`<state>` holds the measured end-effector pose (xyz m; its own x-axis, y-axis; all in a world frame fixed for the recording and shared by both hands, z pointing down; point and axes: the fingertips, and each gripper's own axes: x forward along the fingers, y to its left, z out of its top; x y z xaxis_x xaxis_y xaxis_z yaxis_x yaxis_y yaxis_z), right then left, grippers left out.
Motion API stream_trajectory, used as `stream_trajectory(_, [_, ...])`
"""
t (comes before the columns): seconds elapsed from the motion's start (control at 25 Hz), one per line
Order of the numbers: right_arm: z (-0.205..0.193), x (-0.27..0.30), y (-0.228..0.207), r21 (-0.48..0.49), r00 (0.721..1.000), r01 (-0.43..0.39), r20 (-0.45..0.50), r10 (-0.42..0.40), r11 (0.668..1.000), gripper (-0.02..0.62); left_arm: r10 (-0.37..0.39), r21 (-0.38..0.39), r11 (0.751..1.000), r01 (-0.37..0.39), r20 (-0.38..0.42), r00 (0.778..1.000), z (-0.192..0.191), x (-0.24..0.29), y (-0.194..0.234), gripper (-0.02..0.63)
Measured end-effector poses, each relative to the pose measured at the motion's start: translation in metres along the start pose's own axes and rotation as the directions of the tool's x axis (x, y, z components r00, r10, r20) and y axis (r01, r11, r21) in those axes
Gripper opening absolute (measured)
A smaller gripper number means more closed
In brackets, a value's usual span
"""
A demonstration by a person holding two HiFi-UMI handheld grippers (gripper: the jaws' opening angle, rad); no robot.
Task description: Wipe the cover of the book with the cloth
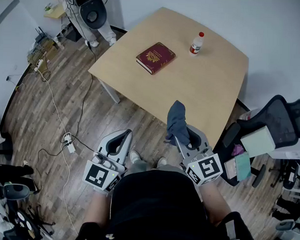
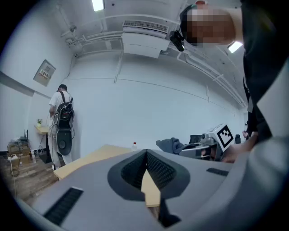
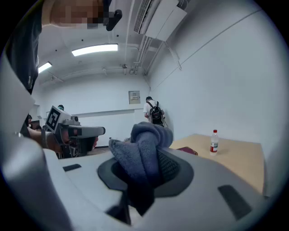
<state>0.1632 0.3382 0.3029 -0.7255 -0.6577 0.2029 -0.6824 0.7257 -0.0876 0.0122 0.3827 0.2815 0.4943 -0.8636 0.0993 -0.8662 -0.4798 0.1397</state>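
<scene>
Near table edge, R gripper pinches cloth; L gripper closed.

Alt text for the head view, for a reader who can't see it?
A person stands at a wooden table, right tongs shut on a dark blue cloth, left tongs shut and empty. On the table are a closed dark red book and an upright red-capped bottle.

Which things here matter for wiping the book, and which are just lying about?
For the job: book on the table; cloth, clamped in the right gripper.
Lying about: bottle on the table; office chair; power strip on the floor.
</scene>
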Motion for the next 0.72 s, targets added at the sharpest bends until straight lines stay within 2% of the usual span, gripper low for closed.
stream_trajectory(0.12, [-0.001,0.011,0.005,0.001,1.0,0.007,-0.008,-0.007,1.0,0.115,-0.003,0.021,1.0,0.002,0.021,1.0,0.002,-0.003,0.01,0.021])
stream_trajectory(0.44, [0.004,0.04,0.026,-0.011,0.999,0.031,-0.017,-0.031,0.999,0.115,-0.021,-0.016,1.0,0.022,0.042,0.999,0.001,-0.014,0.051,0.021])
stream_trajectory(0.6, [0.008,0.057,0.032,0.015,0.998,0.067,-0.014,-0.067,0.998,0.117,-0.034,-0.03,0.999,0.034,0.002,0.999,-0.01,-0.023,0.076,0.021])
stream_trajectory(0.72, [0.006,0.068,0.033,0.015,0.994,0.104,-0.031,-0.103,0.995,0.117,-0.048,-0.042,0.998,0.049,0.005,0.999,-0.013,-0.026,0.092,0.021])
